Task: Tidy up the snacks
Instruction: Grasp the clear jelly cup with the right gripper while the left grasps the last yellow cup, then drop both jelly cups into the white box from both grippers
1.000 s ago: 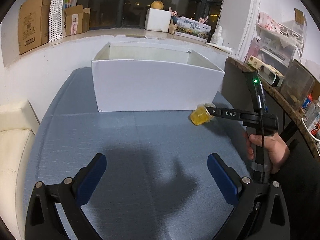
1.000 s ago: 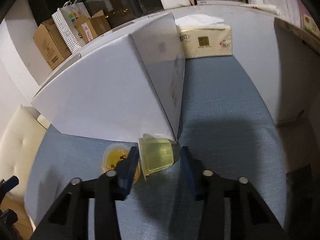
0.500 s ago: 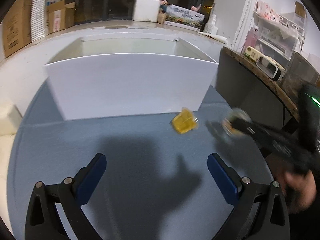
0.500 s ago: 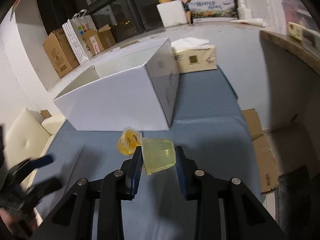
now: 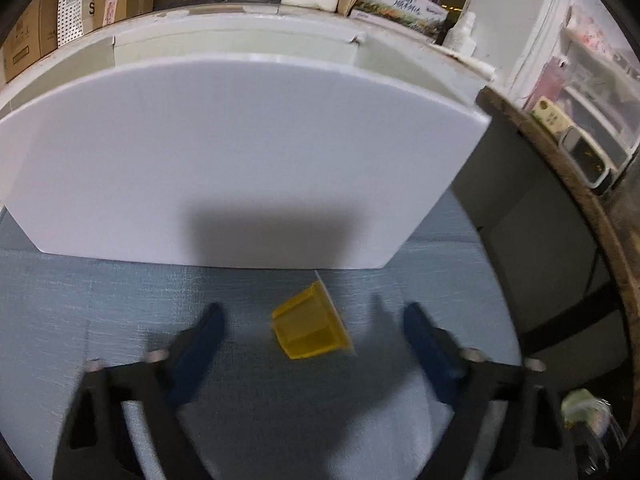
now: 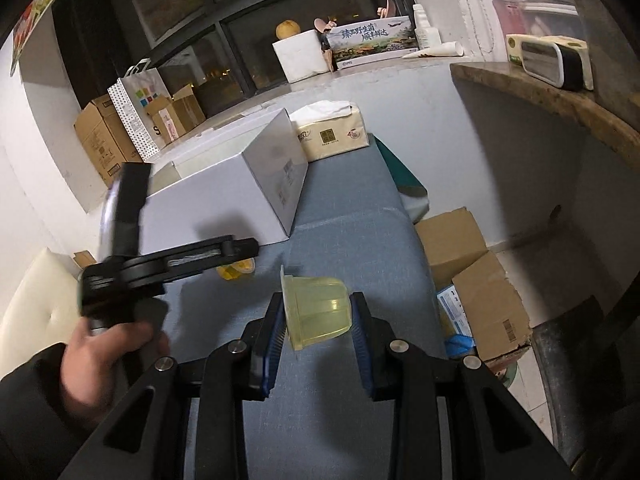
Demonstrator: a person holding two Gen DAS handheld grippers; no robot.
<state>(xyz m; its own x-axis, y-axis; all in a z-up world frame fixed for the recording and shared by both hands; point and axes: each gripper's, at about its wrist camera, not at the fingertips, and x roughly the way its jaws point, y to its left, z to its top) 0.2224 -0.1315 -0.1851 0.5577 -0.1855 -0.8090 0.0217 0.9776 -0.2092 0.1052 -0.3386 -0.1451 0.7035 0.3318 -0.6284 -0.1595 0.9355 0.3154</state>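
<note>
An orange jelly cup [image 5: 310, 328] lies on its side on the blue-grey tablecloth [image 5: 60, 300], just in front of the white open box [image 5: 240, 152]. My left gripper [image 5: 314, 314] straddles this cup and its jaws are closing; the blue pads [image 5: 208, 332] stand clear of it on both sides. In the right wrist view my right gripper [image 6: 317, 300] is shut on a pale yellow jelly cup [image 6: 316, 316], held above the cloth. There a hand [image 6: 112, 344] holds the left tool, whose finger [image 6: 216, 252] partly hides the orange cup [image 6: 236, 270].
The white box [image 6: 224, 200] fills the table's far side, with a tissue pack [image 6: 332, 136] behind it. A wooden counter [image 5: 560, 184] curves along the right. Cardboard boxes [image 6: 480, 300] sit on the floor beside the table, and a cream sofa [image 6: 36, 304] is at the left.
My left gripper moved in toward the box, came down around the orange cup and narrowed its jaws. My right gripper closed on the pale cup and lifted it off the table.
</note>
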